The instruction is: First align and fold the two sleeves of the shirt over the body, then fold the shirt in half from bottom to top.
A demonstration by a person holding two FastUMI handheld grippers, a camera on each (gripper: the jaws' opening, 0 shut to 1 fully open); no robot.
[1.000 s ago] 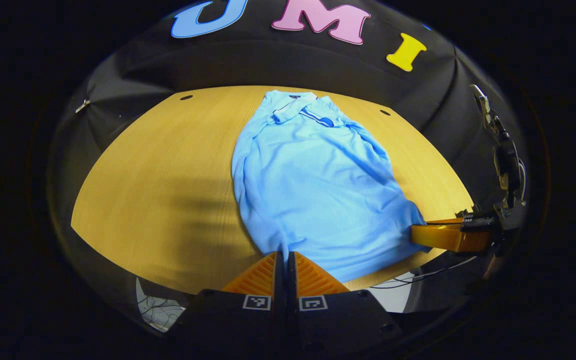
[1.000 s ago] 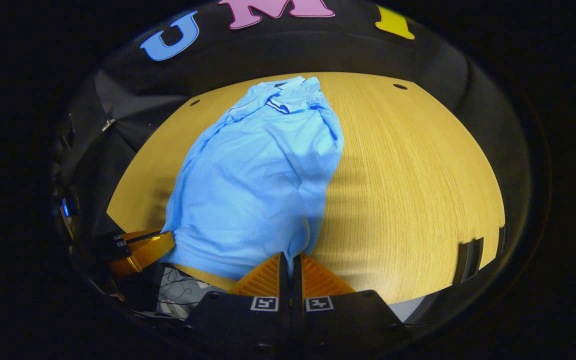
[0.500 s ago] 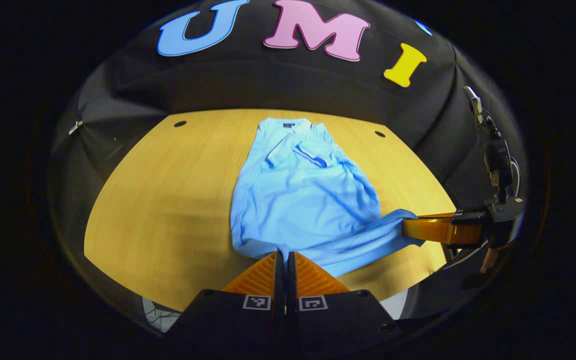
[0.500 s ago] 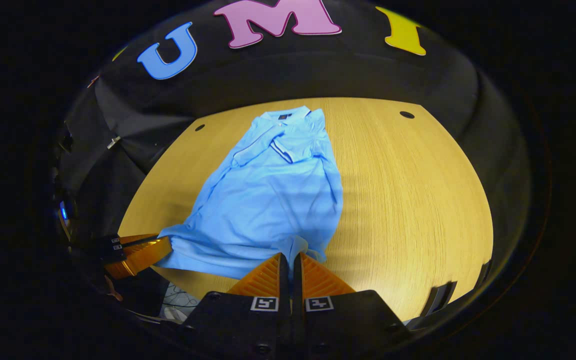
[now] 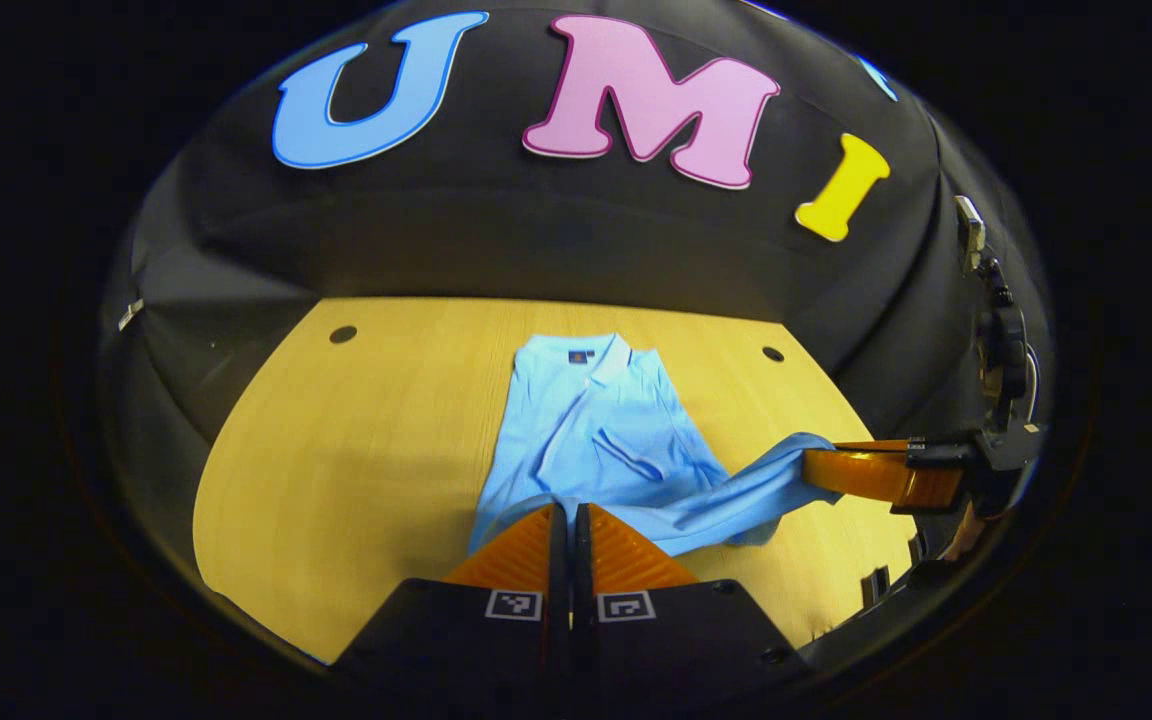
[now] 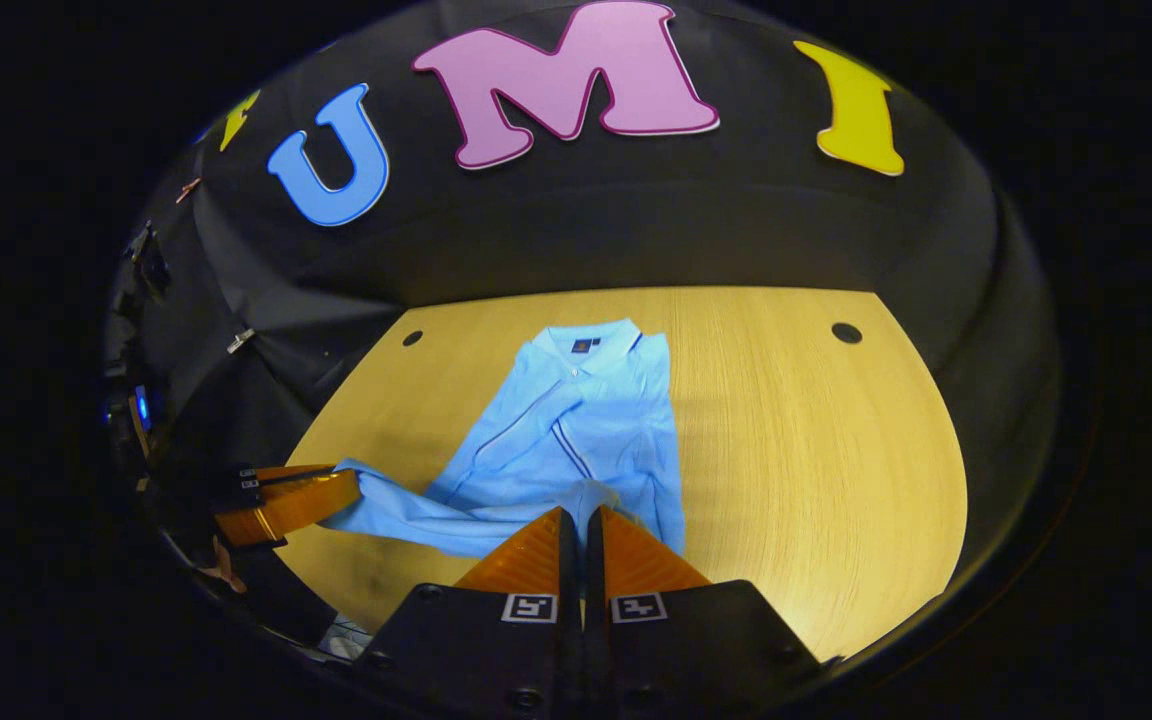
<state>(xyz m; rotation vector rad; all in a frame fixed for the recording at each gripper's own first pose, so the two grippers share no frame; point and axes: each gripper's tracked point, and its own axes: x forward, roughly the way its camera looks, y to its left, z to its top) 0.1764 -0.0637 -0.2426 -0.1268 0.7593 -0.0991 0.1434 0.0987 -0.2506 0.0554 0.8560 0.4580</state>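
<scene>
In the left gripper view the left gripper (image 5: 569,515) has its fingers (image 5: 526,545) clenched on a pinch of the shirt (image 5: 604,440) hem, the cloth bunched right at the tips. In the right gripper view the right gripper (image 6: 579,520) is likewise clamped on the hem's other corner, with a small tuft of cloth showing above the closed tips. Each gripper also shows in the other's view: the right one at 3 o'clock in the left gripper view, the left one at 9 o'clock in the right gripper view, both with hem cloth drawn taut to them

The shirt lies on the bench (image 6: 806,440), collar (image 6: 596,345) toward 12 o'clock, sleeves folded in over the chest. Its lower half is lifted and carried toward the collar, so the bottom-to-top fold looks well under way

Risks from here, as I judge them:
- the pinches look small, so a corner could slip out if the hem is pulled tight between the two grippers
- the hem sags between the grippers; laid down so, it would wrinkle or land crooked
- if one gripper runs ahead, the hem will meet the collar askew
- dragging low over the chest could pull the folded sleeves back out
- letting go too high would let the hem flop short of the shoulders
</scene>
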